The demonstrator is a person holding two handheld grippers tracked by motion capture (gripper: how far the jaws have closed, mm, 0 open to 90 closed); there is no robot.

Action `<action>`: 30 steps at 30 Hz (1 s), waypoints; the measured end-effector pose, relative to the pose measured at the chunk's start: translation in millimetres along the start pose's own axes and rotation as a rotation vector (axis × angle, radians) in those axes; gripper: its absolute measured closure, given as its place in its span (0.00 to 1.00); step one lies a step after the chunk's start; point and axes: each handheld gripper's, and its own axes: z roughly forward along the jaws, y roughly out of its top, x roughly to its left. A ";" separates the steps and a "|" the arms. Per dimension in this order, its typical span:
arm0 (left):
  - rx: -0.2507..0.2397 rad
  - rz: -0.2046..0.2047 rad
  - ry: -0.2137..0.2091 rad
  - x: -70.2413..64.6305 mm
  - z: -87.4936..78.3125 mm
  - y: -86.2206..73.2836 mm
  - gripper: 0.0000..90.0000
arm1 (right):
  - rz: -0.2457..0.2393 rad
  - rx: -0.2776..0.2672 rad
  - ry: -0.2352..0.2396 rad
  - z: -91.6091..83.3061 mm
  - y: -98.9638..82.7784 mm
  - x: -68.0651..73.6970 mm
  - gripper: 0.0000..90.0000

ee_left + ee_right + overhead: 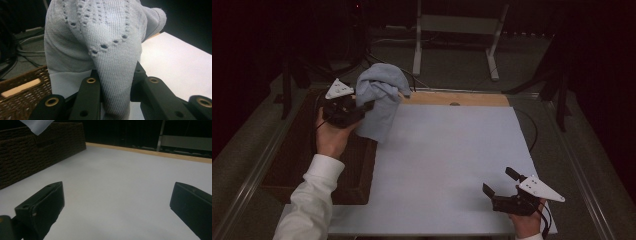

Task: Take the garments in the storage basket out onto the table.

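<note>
Two grippers are seen at the table. A grey knit garment (379, 100) is held up by the left gripper (368, 106), its jaws clamped on a bunched fold of the fabric (117, 82); most of the cloth hangs just past the basket (357, 170), over the near-left corner of the white sheet (447, 165), with its lower edge close to the sheet. The right gripper (499, 182) rests well away from the basket, at the sheet's opposite near corner, its jaws held wide apart with nothing between them (115, 202).

Only a narrow fold appears to be pinched, so the garment could slip out if it is swung or tugged, and it would then drop in a heap, partly back over the basket rim. The openwork knit could also be snagged on the wicker if the cloth is dragged across the rim rather than lifted clear. If it is lowered while bunched, creases could be laid in, and spreading would be harder for the free gripper.
</note>
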 end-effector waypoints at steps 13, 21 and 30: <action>-0.018 0.032 -0.058 -25.0 13.4 4.8 0.85 | -0.002 -0.001 0.000 -0.1 0.1 -0.5 0.00; -0.023 0.040 -0.083 -36.6 20.6 5.8 0.85 | -0.001 -0.001 0.001 -0.1 0.2 -0.3 0.00; -0.029 0.037 -0.114 -46.9 28.4 5.4 0.85 | -0.001 -0.002 0.001 -0.3 0.2 -0.7 0.00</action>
